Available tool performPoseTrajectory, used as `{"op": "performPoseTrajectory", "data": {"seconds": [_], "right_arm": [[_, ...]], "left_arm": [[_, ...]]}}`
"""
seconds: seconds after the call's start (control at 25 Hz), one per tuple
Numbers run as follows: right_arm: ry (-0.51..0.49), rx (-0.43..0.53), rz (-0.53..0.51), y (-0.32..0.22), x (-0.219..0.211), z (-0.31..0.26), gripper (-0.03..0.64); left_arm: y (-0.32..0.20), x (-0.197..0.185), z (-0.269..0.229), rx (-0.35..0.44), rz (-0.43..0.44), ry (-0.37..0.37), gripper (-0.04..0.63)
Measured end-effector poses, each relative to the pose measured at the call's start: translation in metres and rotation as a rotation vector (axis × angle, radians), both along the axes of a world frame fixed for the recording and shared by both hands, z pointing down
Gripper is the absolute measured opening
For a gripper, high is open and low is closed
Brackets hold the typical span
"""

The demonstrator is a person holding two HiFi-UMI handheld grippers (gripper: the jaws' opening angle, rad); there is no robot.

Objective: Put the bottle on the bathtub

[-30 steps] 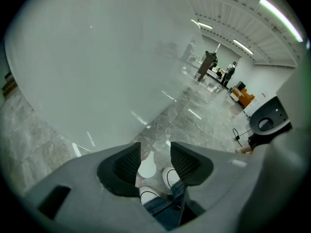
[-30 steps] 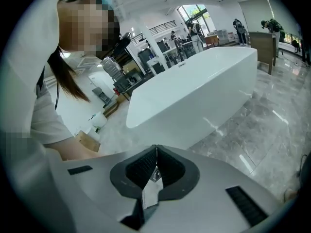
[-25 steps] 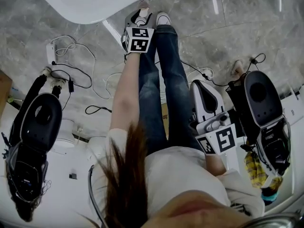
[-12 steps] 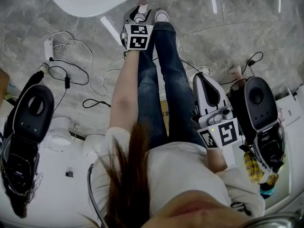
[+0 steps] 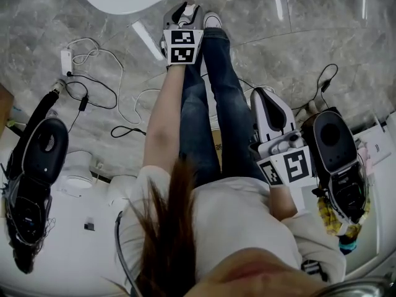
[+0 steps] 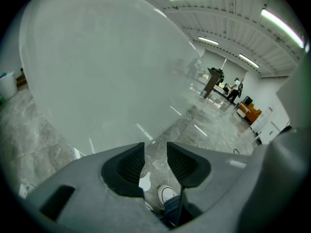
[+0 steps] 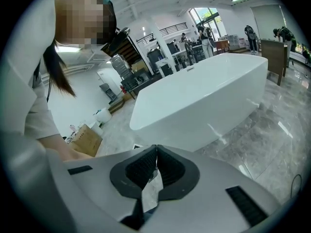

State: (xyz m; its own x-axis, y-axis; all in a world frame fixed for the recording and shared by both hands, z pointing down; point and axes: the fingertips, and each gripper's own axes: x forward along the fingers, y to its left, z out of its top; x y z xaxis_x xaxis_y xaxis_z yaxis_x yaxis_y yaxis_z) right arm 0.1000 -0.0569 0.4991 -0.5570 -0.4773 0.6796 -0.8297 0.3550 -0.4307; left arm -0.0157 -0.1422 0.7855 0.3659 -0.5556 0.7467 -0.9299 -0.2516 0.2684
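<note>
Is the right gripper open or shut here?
Shut: the right gripper shows its jaws meeting at the tips in its own view, with nothing between them.

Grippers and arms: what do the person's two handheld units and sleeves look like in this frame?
Both the left gripper and right gripper are light grey moulded shells with black ribbed pads; each carries a white cube printed with black square markers. The person wears a white short-sleeved top. The left jaws have just been closing, nothing between them.
</note>
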Motion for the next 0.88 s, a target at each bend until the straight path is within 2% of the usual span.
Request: {"op": "performPoseTrajectory", "data": {"seconds": [0.2,0.52,0.88], "right_arm": [[0.008,0.015,-0.009,-0.01,-0.001,-0.004,0.014],[0.026,0.036,-0.011,-0.008,-0.008,-0.01,0.014],[0.011,0.083,-0.02,-0.009,-0.015,-0.031,0.014]], "left_arm": [[-0.008,-0.002,-0.025,0.035,-0.056,0.043,0.143],[0.002,-0.009,-0.07,0.087,-0.029,0.085,0.117],[-0.002,-0.022,-0.136,0.191,-0.068,0.104,0.054]]}}
